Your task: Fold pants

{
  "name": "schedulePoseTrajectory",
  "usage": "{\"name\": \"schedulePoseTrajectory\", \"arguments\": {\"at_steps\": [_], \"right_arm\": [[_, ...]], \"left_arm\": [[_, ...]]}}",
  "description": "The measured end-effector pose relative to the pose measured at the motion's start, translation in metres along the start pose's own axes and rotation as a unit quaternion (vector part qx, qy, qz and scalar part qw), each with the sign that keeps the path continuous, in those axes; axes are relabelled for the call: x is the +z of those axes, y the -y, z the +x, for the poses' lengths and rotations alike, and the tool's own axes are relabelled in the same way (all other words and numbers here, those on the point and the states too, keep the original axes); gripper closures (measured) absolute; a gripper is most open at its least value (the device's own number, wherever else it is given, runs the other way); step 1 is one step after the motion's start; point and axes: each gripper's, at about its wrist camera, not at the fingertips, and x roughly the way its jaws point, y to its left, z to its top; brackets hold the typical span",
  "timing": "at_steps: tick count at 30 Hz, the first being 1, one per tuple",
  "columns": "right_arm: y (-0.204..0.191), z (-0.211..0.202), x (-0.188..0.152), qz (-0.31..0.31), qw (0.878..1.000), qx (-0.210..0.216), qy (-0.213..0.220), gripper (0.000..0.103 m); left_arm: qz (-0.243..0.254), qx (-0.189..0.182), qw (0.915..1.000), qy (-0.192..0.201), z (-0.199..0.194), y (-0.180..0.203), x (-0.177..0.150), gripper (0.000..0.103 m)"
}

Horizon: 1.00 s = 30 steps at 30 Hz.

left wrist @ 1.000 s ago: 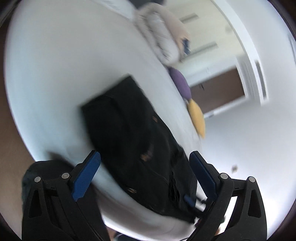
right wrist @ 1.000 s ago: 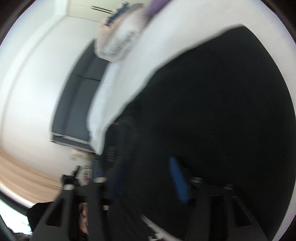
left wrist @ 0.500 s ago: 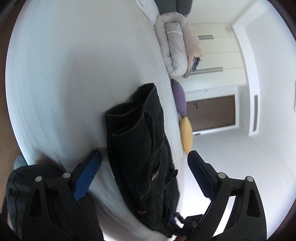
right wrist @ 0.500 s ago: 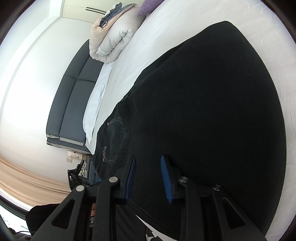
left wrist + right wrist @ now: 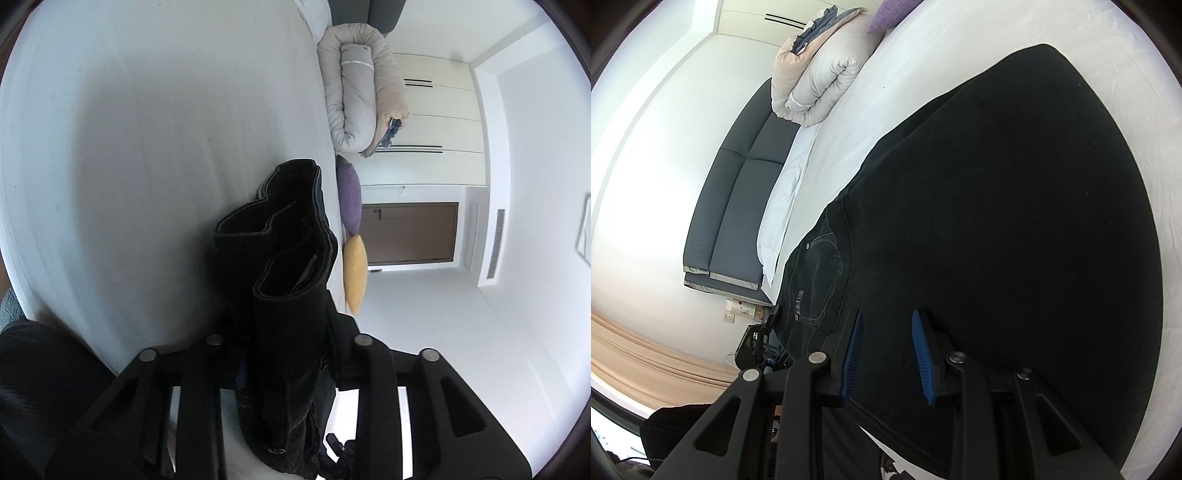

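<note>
Lying on a white bed [image 5: 147, 147], the black jeans [image 5: 1015, 221] spread dark across the sheet in the right wrist view, with a stitched pocket and a small rivet showing at their left side. The right gripper [image 5: 888, 350] sits over the near edge of the denim, its blue pads standing a narrow gap apart with black cloth filling the space between them (whether the pads actually pinch the fabric I cannot tell from this angle). In the left wrist view the left gripper [image 5: 284, 343] has just been closing, and a thick folded stack of the jeans [image 5: 284, 277] now stands between its jaws, the black arms pressed in on either side of the bundle so that it is clenched on the fabric; the open hems of the legs point away toward the far side of the bed. Beyond the jeans, along the right edge of the mattress, lie a rolled beige duvet [image 5: 360, 88], a purple cushion [image 5: 349, 192] and a yellow cushion [image 5: 354, 273]. A dark grey headboard [image 5: 735, 206] stands against the wall at left in the right wrist view.
</note>
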Motion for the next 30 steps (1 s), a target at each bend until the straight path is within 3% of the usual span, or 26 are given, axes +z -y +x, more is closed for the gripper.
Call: {"name": "schedulePoseTrajectory", "arguments": {"at_steps": [6,10,13,17,21,22,23,30], "right_arm": [[-0.020,0.000,0.003,-0.015,1.000,-0.014,-0.012,0.068],[-0.049,0.014,0.013,-0.045,0.998,-0.027,-0.029,0.069],[-0.072,0.036,0.025,-0.065,0.997,-0.020,-0.046,0.078],[-0.092,0.074,0.041,-0.087,0.993,-0.031,-0.076,0.081],[-0.085,0.110,0.053,-0.075,0.989,-0.071,-0.103,0.083],[-0.081,0.116,0.055,-0.070,0.988,-0.088,-0.107,0.088],[-0.074,0.121,0.057,-0.062,0.987,-0.102,-0.106,0.103],[-0.052,0.118,0.053,-0.060,0.989,-0.101,-0.087,0.103]], "left_arm": [[0.058,0.026,0.9979,0.011,-0.003,0.022,-0.003,0.085],[0.145,0.065,0.9871,0.021,-0.004,0.058,-0.015,0.086],[0.198,0.083,0.9764,0.024,-0.004,0.082,-0.027,0.086],[0.228,0.090,0.9693,0.024,0.002,0.102,-0.033,0.086],[0.236,0.093,0.9671,0.024,0.002,0.110,-0.037,0.086],[0.236,0.093,0.9669,0.024,0.002,0.111,-0.037,0.086],[0.237,0.093,0.9667,0.024,0.003,0.113,-0.037,0.086],[0.274,0.092,0.9571,0.023,0.012,0.141,-0.050,0.086]]}}
